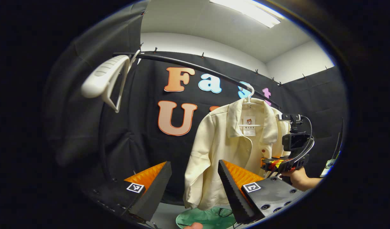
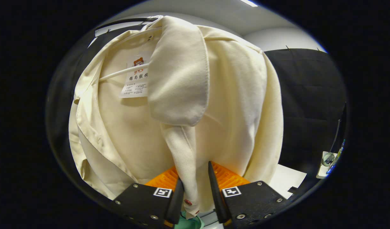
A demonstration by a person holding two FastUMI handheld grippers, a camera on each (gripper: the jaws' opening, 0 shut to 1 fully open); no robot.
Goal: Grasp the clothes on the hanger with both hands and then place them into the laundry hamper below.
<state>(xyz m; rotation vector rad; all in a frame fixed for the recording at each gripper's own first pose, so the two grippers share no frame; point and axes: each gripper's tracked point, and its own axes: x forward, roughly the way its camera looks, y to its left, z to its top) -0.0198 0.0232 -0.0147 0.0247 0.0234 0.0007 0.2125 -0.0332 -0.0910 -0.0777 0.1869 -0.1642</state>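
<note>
Between the two fingers of the right gripper (image 2: pixel 195 187), low in the right gripper view, runs the buttoned front edge of a cream short-sleeved collared shirt (image 2: pixel 233 95). The fingers stand narrowly apart with that strip of cloth in the gap; the left finger lies against it, but whether the right finger also presses on it cannot be told. A small red button shows on the strip just above the fingertips.

In the left gripper view the left gripper (image 1: pixel 195 187) has its fingers spread wide, holding and touching nothing, with the shirt (image 1: pixel 220 149) hanging farther off beyond them. The right gripper (image 1: pixel 273 163) shows there too, held by a hand (image 1: pixel 298 178) at the shirt's front on its right side.

The shirt hangs on a white plastic hanger (image 1: pixel 249 95) hooked over a black curved rail (image 1: pixel 195 67). Its collar is open, a white label shows inside the neck, and one short sleeve droops at the left. The cloth is smooth with a few soft folds. A second, bare white hanger (image 1: pixel 105 78) hangs on the rail well to the left, apart from the shirt. Below the shirt's hem sits a pale green mesh laundry hamper (image 1: pixel 207 219), its rim showing between the left gripper's fingers.
</note>
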